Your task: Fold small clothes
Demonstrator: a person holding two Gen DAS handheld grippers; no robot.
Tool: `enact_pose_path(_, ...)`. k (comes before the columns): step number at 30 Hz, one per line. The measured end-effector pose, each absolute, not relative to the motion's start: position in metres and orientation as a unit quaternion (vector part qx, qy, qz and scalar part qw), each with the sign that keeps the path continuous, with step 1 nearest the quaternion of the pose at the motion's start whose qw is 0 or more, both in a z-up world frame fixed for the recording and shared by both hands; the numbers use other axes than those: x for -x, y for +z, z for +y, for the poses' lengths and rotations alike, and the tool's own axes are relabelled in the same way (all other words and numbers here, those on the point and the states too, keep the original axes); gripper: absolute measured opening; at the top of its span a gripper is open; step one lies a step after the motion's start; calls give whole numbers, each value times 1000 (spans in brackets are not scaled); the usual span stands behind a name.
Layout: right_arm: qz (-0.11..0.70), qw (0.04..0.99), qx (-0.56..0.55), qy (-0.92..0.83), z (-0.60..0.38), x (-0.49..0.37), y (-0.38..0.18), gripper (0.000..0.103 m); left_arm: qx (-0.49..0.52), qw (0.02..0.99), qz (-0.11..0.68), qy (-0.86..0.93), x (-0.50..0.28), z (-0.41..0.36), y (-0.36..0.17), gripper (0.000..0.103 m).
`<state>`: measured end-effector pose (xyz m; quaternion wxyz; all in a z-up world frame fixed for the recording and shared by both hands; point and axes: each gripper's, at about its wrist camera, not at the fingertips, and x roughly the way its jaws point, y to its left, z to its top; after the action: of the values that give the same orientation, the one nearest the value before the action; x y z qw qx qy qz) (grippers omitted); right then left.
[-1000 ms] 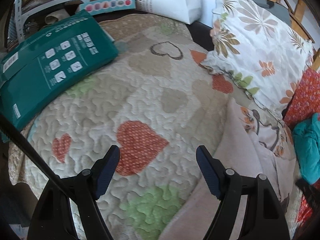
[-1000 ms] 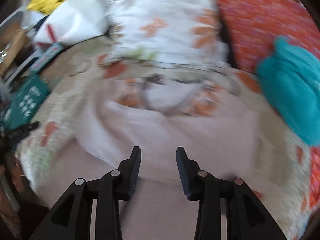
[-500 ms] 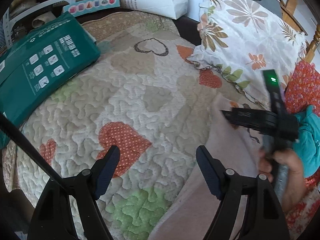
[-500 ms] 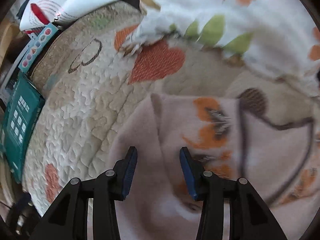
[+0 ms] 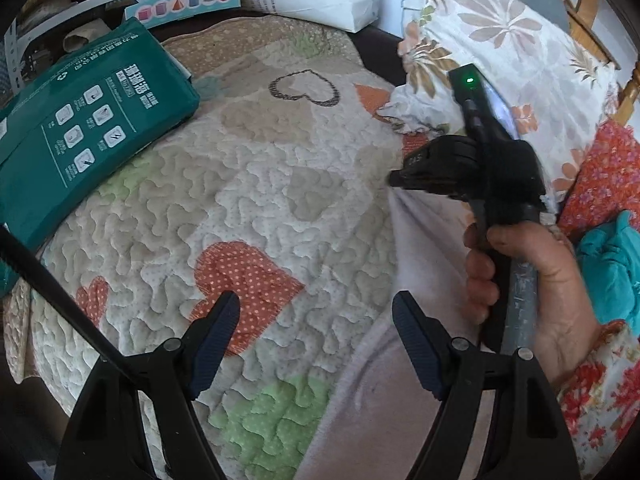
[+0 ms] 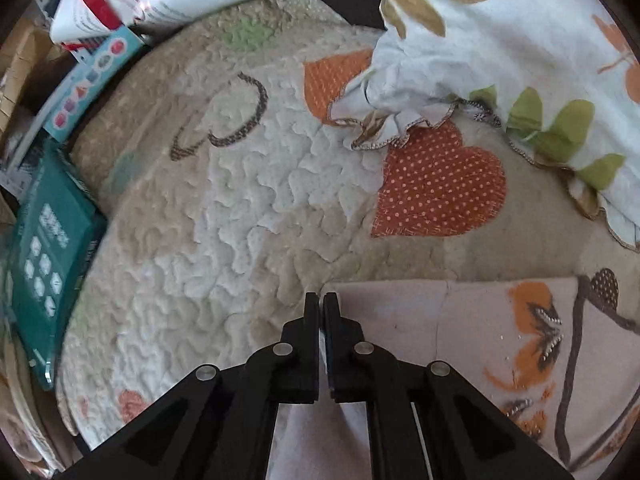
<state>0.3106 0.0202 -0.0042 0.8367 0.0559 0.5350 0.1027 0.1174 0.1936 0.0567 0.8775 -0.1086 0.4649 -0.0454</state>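
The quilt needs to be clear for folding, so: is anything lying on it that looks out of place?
Yes. A green package lies on the quilt's far left corner, overhanging its edge, and a floral pillow's frilled corner rests on it. Both are apart from the pink garment the right gripper pinches.

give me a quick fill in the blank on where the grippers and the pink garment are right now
1. The right gripper is ____ on the far corner of the pink garment.
2. The left gripper has its fingers ____, gripping nothing.
3. The garment lies on a quilt patterned with ____.
4. At the quilt's far left lies a ____ package.

Missing words: shut; open; hearts; green
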Motion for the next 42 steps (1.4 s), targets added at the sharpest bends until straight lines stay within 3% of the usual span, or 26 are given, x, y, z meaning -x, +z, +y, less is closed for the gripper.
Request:
enact_pose_path(4, 517, 846, -84, 97, -4, -291, 23, 8, 105, 878, 465, -35, -121, 195, 54, 77)
enact_pose_path(6, 507, 852, -85, 99, -24, -266, 43, 21, 97, 880, 464, -30, -120, 195, 54, 77)
enact_pose_path(7, 503, 855, -82, 98, -38, -249, 52, 34, 94, 880, 466, -29, -120, 195, 53, 77)
enact_pose_path(8, 501, 856, -81, 96, -50, -235, 58, 41, 91, 879, 468, -29, -120, 196, 51, 77)
enact_pose_path(13, 515, 853, -77, 29, -145, -149, 66, 42, 102, 872, 477, -29, -117, 203, 48, 77)
enact_pose_path(18, 565, 816, -113, -52, -235, -71, 26, 42, 105, 873, 474, -30, -110, 200, 50, 77)
enact_pose_path(24, 507, 846, -117, -116, -268, -5, 46, 42, 96, 872, 478, -42, -103, 187, 48, 77)
enact_pose_path(29, 496, 866, -28, -52, -214, 2, 54, 65, 83, 875, 475, -44, -101, 180, 49, 77)
enact_pose_path(30, 499, 865, 5, -50, -199, -1, 49, 65, 82, 875, 476, -44, -101, 179, 49, 77)
enact_pose_path(32, 510, 855, 72, -64, -183, -5, 36, 64, 82, 873, 479, -45, -102, 179, 47, 77)
enact_pose_path(33, 516, 847, 102, -77, -179, -6, 27, 58, 83, 871, 482, -45, -103, 180, 47, 77)
enact_pose_path(34, 524, 839, 118, -83, -179, -8, 22, 18, 85, 871, 482, -46, -103, 180, 47, 77)
enact_pose_path(35, 534, 835, 106, -77, -185, -5, 22, 7, 85, 871, 481, -46, -103, 180, 47, 77)
enact_pose_path(42, 489, 865, -48, -99, -253, -28, 67, 7, 79, 873, 479, -52, -107, 173, 46, 77)
